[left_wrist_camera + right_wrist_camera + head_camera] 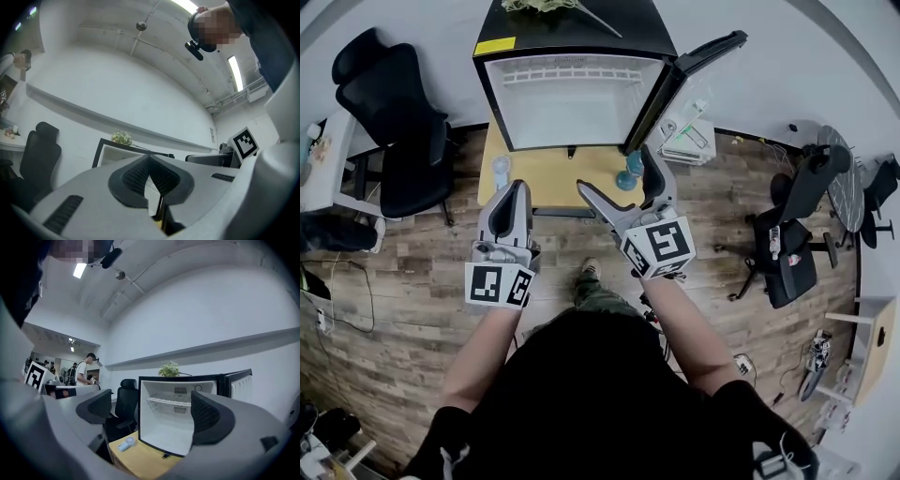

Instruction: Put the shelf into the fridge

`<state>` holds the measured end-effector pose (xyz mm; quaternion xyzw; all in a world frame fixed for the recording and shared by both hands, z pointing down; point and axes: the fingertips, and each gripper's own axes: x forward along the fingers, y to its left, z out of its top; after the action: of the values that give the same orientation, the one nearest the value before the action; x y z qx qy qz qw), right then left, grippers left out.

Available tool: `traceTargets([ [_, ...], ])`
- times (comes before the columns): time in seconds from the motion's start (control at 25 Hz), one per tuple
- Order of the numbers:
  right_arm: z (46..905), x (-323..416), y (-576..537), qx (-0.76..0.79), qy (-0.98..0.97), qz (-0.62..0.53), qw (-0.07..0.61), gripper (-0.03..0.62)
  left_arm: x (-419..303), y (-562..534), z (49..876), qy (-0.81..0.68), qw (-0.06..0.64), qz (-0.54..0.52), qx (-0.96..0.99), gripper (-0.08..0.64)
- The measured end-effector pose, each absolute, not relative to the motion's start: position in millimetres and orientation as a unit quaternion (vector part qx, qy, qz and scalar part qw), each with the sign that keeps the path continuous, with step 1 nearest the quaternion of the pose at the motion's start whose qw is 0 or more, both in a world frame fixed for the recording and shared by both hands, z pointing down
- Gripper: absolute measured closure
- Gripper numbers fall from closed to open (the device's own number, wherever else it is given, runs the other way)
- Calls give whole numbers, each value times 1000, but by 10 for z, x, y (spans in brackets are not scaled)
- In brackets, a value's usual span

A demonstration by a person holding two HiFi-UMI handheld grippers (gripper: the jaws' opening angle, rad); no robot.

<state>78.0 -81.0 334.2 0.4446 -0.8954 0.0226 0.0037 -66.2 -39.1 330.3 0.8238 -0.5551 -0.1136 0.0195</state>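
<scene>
Wood-plank flooring (403, 281) runs under a low yellow counter (546, 187) against the pale wall. On the counter stands a black compact fridge with a white interior (581, 36), its door (694, 66) swung open to the right. The white wire shelf (168, 402) already lies level on the upper rails inside the cabinet, and neither tool is touching it. I judge the placing step to be done, or nearly so.

What remains is likely a check that the shelf sits square on both sides, and perhaps closing the door. That would call for a reach across the counter past the small white handheld fan (500, 167) and the blue bottles (630, 171) in front of the fridge.

Held well back from the cabinet, the left claw (150, 174) has its ribbed pads pressed together at the tips with nothing between them. The right claw (151, 411) is spread wide and empty, its jaws framing the open fridge from a distance.
</scene>
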Motion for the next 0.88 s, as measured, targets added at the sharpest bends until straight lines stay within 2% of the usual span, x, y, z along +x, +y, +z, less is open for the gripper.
traceTargets([
  [0.72,3434,610,-1712,415,-909,18,15,60,-536,-1270,3265,-552,17,-114,826,541],
  [0.88,3567,566,-1973,425,-900,100,-12,60,-573,-1480,3269,-536,25,-110,837,541],
])
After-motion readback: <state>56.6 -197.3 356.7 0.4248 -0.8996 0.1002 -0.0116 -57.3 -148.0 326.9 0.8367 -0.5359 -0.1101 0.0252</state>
